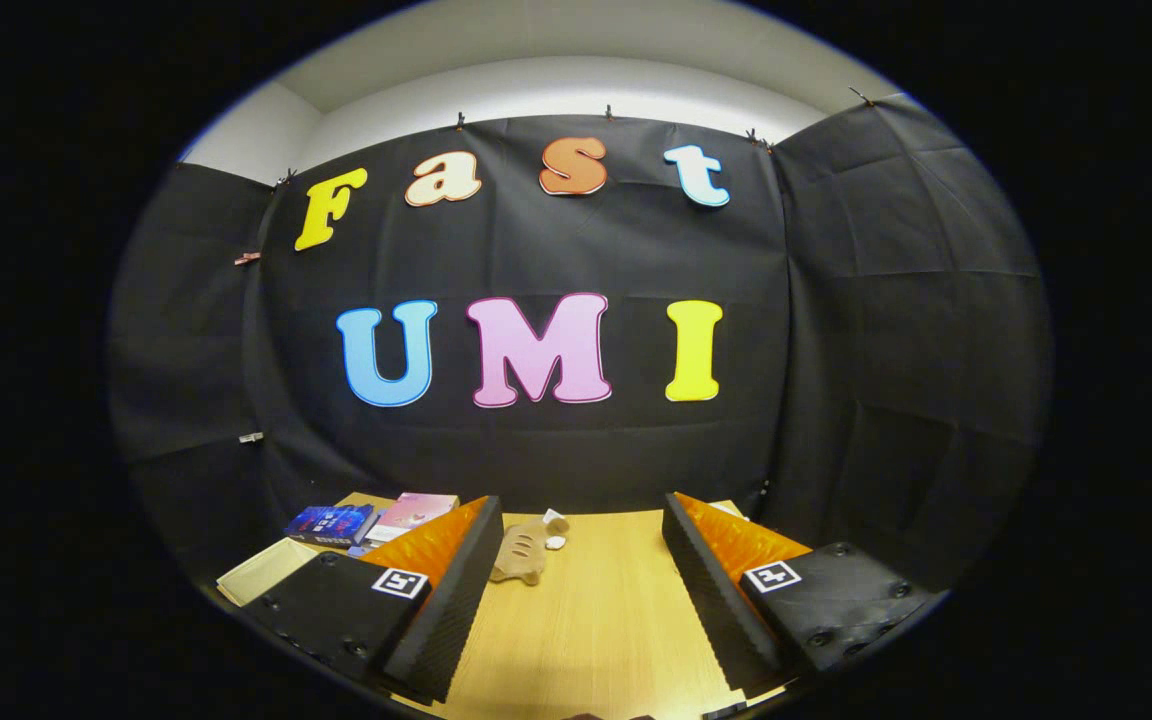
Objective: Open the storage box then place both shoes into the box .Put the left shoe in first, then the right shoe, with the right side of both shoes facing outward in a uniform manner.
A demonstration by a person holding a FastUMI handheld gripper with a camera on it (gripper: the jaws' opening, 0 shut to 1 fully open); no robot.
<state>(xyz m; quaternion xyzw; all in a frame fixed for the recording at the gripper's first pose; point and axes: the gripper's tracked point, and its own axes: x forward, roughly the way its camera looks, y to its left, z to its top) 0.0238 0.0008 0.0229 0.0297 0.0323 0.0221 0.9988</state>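
gripper [576, 590]: my fingers spread wide, nothing between them
surface [596, 640]: bare wood ahead
plush toy [524, 552]: near far edge, beside my left finger
books [371, 520]: far left corner

Booth's walled in with black cloth [576, 450] on three sides, pinned up under a white wall [556, 85] that's brightly lit. Light wood table [596, 620] sits at 6 o'clock.

tongs [576, 600] | fingers spread wide apart | nothing between them | level
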